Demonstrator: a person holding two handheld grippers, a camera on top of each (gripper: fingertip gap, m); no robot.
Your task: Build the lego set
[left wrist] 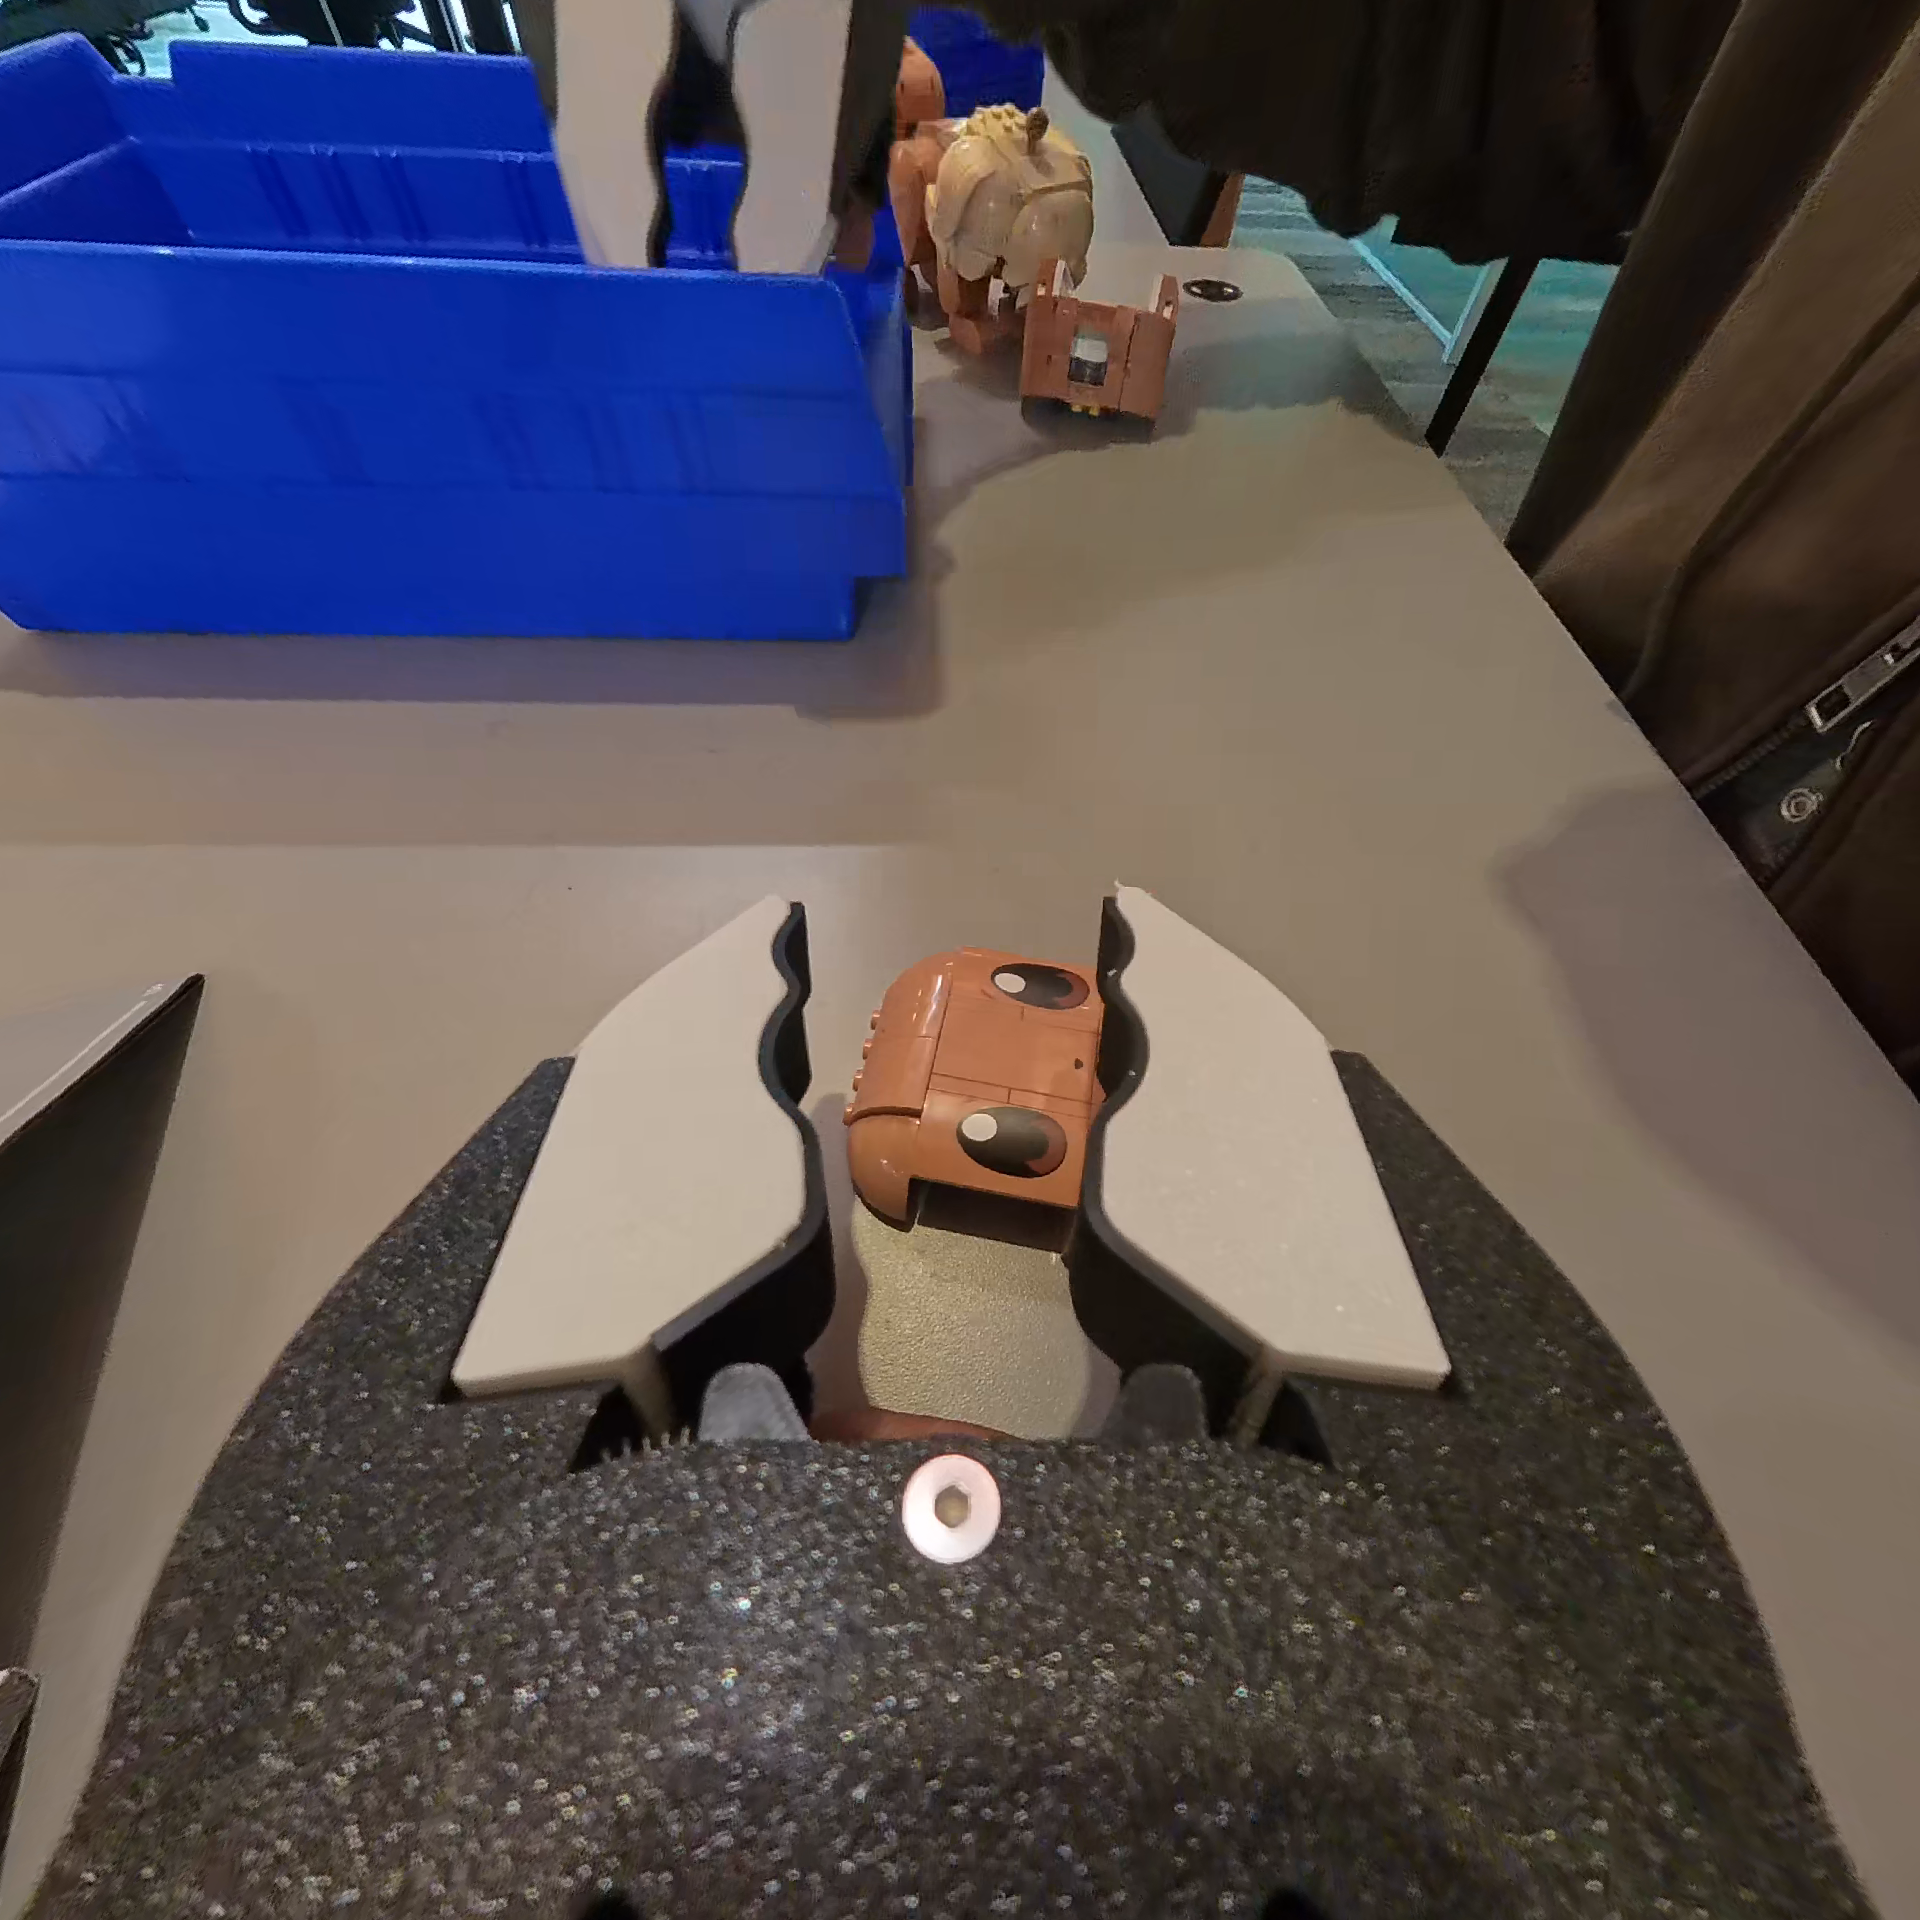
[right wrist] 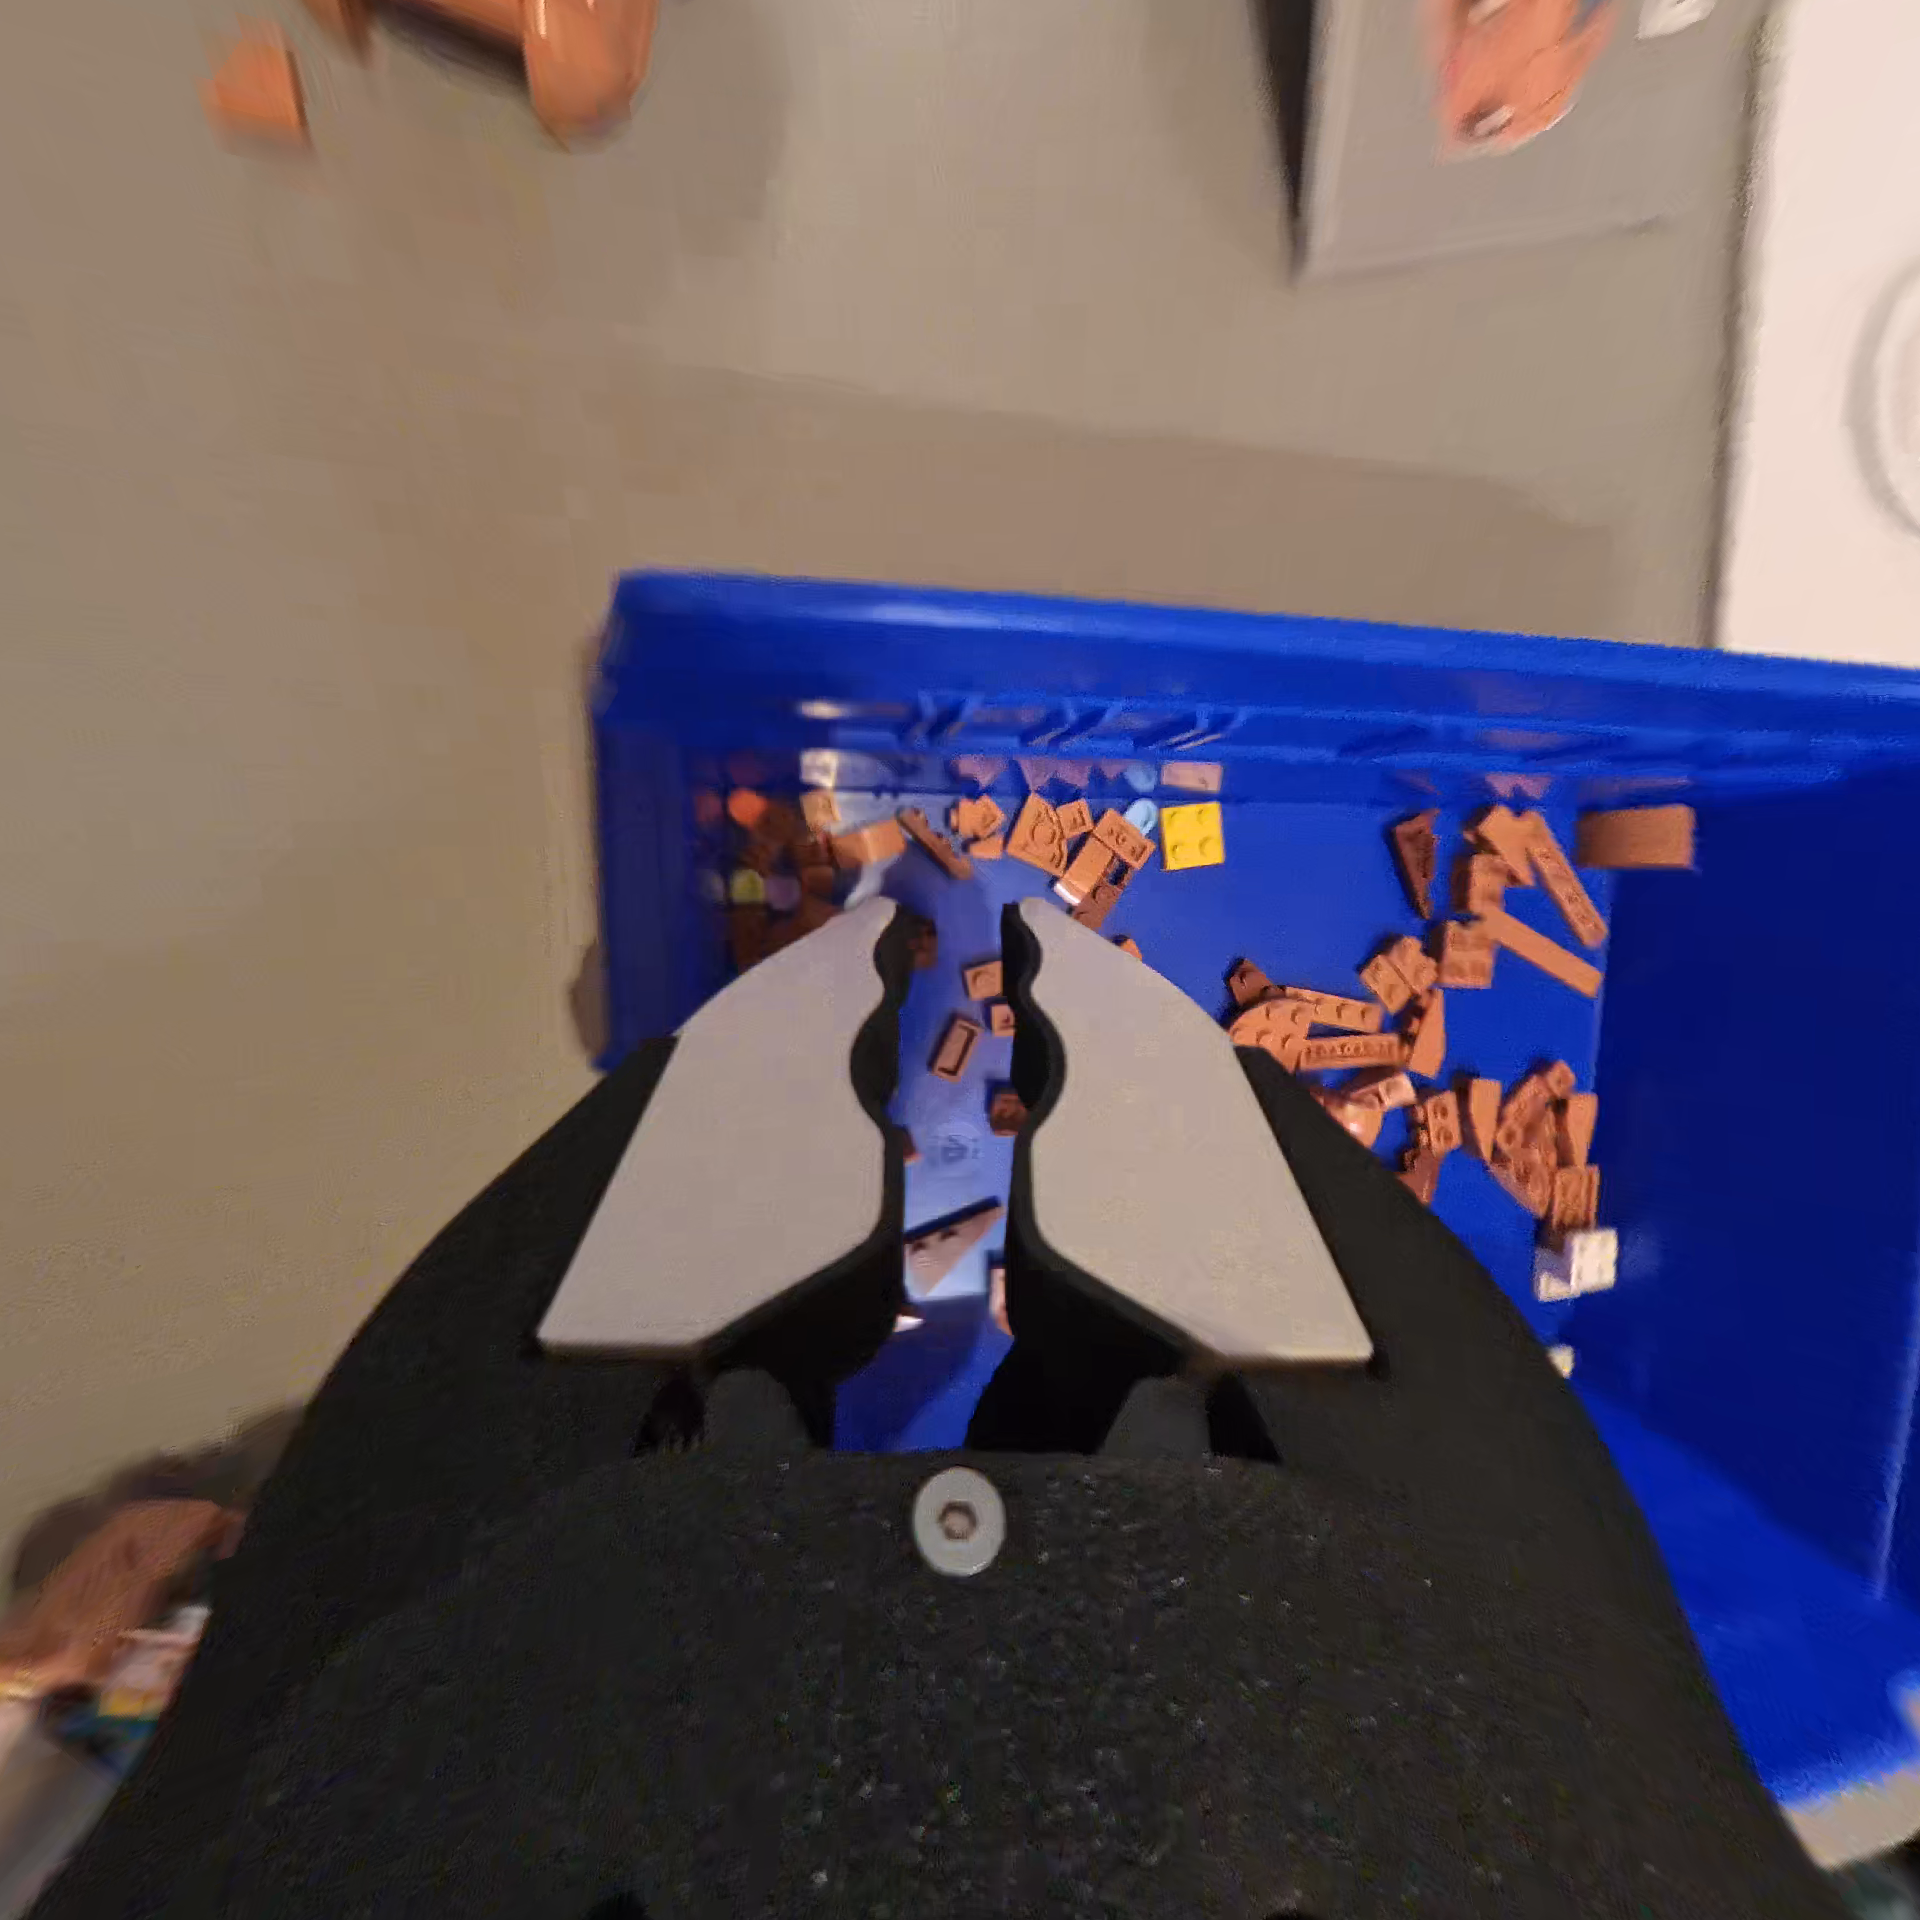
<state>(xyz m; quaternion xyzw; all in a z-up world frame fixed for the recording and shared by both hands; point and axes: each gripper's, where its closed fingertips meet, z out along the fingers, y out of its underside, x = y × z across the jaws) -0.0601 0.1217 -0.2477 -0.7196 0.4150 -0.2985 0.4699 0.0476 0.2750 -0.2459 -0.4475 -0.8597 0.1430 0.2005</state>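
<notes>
1. Jaws of the left gripper [left wrist: 951, 1023] stand apart around a brown lego head [left wrist: 982, 1086] with two dark oval eyes; only the right finger touches it, and it rests on the grey table [left wrist: 1247, 675].
2. Jaws of the right gripper [right wrist: 951, 920] hang slightly parted and empty above the blue bin [right wrist: 1247, 644] of loose brown bricks [right wrist: 1455, 1039].
3. Beyond, a tan-and-brown lego animal [left wrist: 1003, 208] stands beside the bins.

Brown lego head [left wrist: 982, 1091] sideways; loose bricks [right wrist: 1455, 1039] binned.

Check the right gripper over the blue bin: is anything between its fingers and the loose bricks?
Nothing visible. The right gripper hangs over the open blue bin, fingers slightly apart and empty, with loose brown bricks lying uncovered below. The picture is blurred.
</notes>
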